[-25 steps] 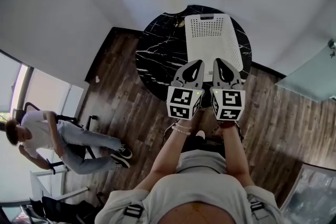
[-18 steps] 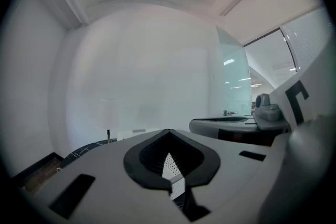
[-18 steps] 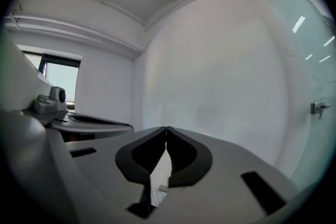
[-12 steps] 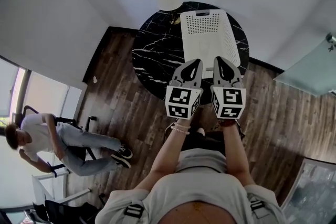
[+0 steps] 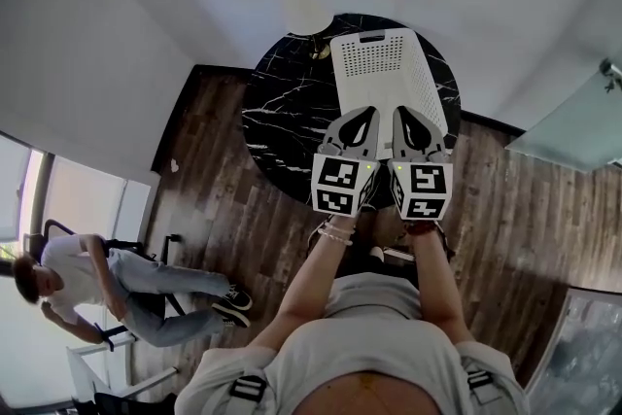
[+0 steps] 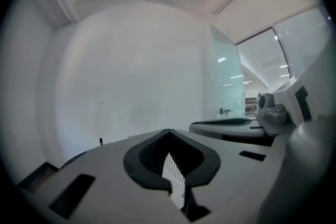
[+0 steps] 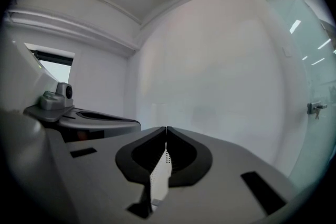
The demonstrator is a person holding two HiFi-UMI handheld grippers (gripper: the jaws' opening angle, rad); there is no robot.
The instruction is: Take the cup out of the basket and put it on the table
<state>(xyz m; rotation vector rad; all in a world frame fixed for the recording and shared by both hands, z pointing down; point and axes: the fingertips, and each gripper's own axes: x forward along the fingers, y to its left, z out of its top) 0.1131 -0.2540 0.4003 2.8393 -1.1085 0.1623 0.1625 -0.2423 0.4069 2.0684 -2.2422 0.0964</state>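
Observation:
A white perforated basket [image 5: 377, 63] stands on the round black marble table [image 5: 282, 112] in the head view. No cup shows in any view; what is inside the basket is not visible from here. My left gripper [image 5: 368, 114] and right gripper [image 5: 401, 112] hover side by side over the basket's near end, both pointing at it. Each has its jaws closed tip to tip with nothing between them. In the left gripper view [image 6: 168, 131] a strip of the basket [image 6: 171, 171] shows through the jaws' hollow. The right gripper view [image 7: 166, 128] shows the same basket [image 7: 159, 174].
A white cylinder [image 5: 303, 1] stands beyond the table's far edge, with a small gold item [image 5: 319, 50] on the table near it. A person sits [image 5: 97, 272] at the lower left on the wooden floor [image 5: 224, 209]. A glass panel [image 5: 573, 126] is on the right.
Both grippers have edged slightly forward over the basket's near end, still shut. The head view has shifted a little, and the seated person appears lower in the picture.

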